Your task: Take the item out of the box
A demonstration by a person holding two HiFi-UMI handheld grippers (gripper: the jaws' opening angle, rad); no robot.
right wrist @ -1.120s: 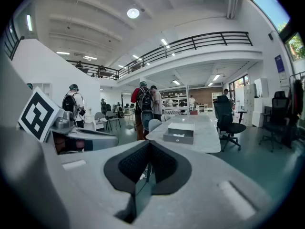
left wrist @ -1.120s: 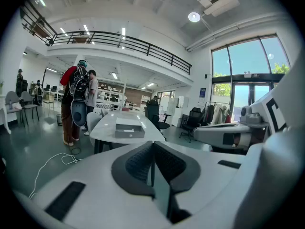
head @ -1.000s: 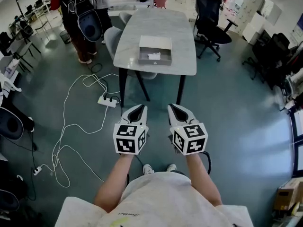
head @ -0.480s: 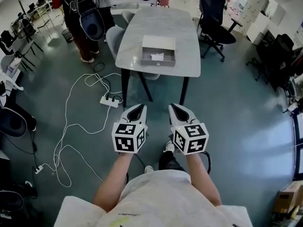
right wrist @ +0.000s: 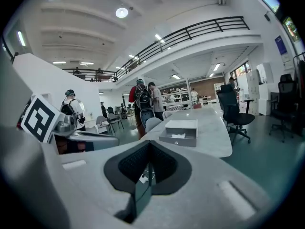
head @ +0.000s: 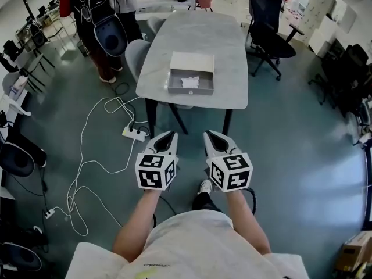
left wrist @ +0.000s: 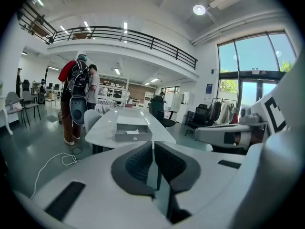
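Presently, head view: left gripper [head: 168,135] and right gripper [head: 209,135], side by side, near the body, over the floor [head: 290,156] and well short of the table [head: 192,34]. Box [head: 190,90], open-topped, on the table's near half, with a white crumpled item [head: 189,81] lying inside.

Left gripper view: jaws pressed together, nothing between them. The box [left wrist: 133,136] is far ahead.

Right gripper view: jaws likewise closed and empty, aimed toward the box [right wrist: 177,140].

Judgement: grippers are carried closed and level for the approach; no reach begun, item not yet taken.

White item [head: 190,81] in box [head: 190,89] too small to identify; standing person [head: 96,10] cropped by top edge
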